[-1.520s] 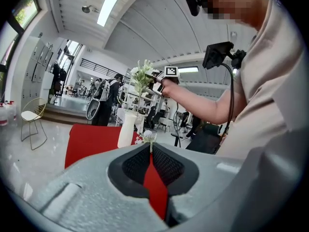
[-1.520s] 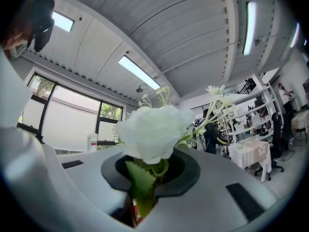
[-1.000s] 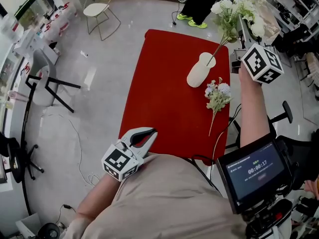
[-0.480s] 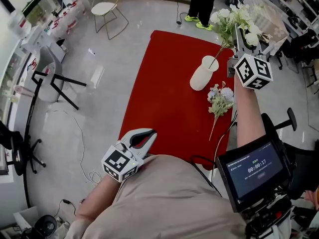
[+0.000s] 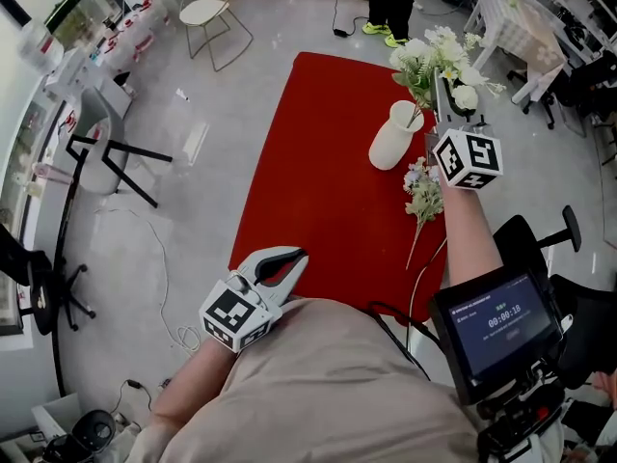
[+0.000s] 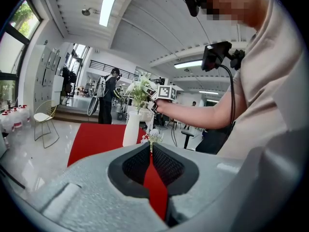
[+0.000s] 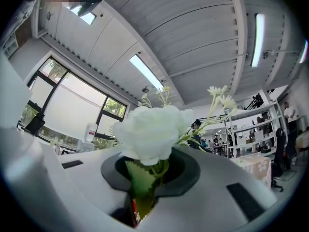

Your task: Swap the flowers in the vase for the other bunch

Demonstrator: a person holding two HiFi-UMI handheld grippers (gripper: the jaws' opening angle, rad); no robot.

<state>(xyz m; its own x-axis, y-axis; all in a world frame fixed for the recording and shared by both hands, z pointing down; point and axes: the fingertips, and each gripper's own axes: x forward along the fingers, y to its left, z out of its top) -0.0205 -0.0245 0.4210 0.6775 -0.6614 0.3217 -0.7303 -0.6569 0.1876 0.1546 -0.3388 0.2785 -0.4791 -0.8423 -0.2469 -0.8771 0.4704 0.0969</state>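
White flowers held at the vase at the far right of the red desk.

The right tongs (image 7: 146, 177) are pinching the green stems of the white flowers (image 5: 432, 58), whose blooms stand above and just right of the white vase (image 5: 394, 136); the stems slant down to the vase's mouth, though how deep they sit inside cannot be told. The vase stands upright near the far right corner of the desk (image 5: 318, 181). The other bunch (image 5: 421, 187), small and pale, lies flat on the desk just nearer than the vase, close to the right edge. The left tongs (image 5: 297, 257) are pressed together with nothing in them, held at the near edge of the desk against the person's body.
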